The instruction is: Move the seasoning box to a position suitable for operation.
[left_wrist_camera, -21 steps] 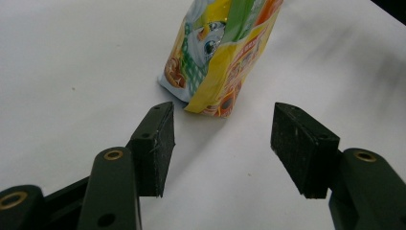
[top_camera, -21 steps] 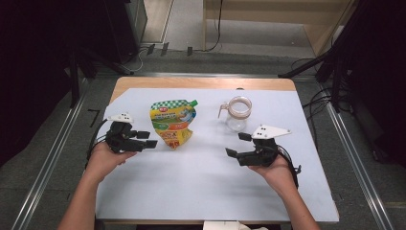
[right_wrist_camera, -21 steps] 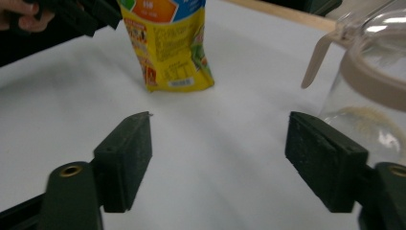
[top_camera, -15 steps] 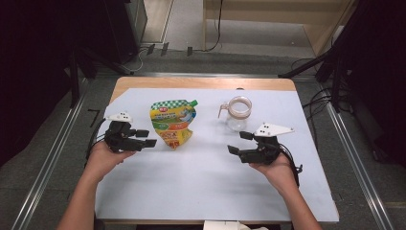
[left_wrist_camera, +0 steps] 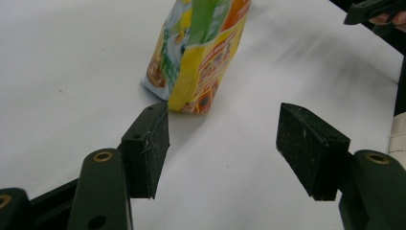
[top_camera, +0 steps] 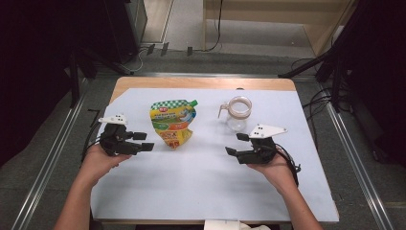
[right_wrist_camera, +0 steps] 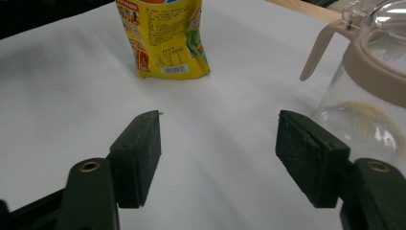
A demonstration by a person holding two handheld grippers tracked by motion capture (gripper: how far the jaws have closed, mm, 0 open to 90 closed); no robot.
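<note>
High view: fixed above the person's side, looking forward and down over the whole table [top_camera: 201,191]. Left gripper view: low, close to the tabletop, faces the pouch [left_wrist_camera: 196,57] near ahead. Right gripper view: low too, pouch [right_wrist_camera: 165,38] farther off, jug [right_wrist_camera: 368,81] close at right. All three views share the pouch.

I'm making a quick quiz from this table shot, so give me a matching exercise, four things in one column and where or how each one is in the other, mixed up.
Things:
1. pouch
2. glass jug
3. left gripper
4. right gripper

Places or states:
A. clear, with a beige rim and handle
B. open and empty, just left of the pouch
C. yellow and green, between the two grippers' sides of the table
D. open and empty, in front of the jug

Pairs: 1-C, 2-A, 3-B, 4-D
</note>
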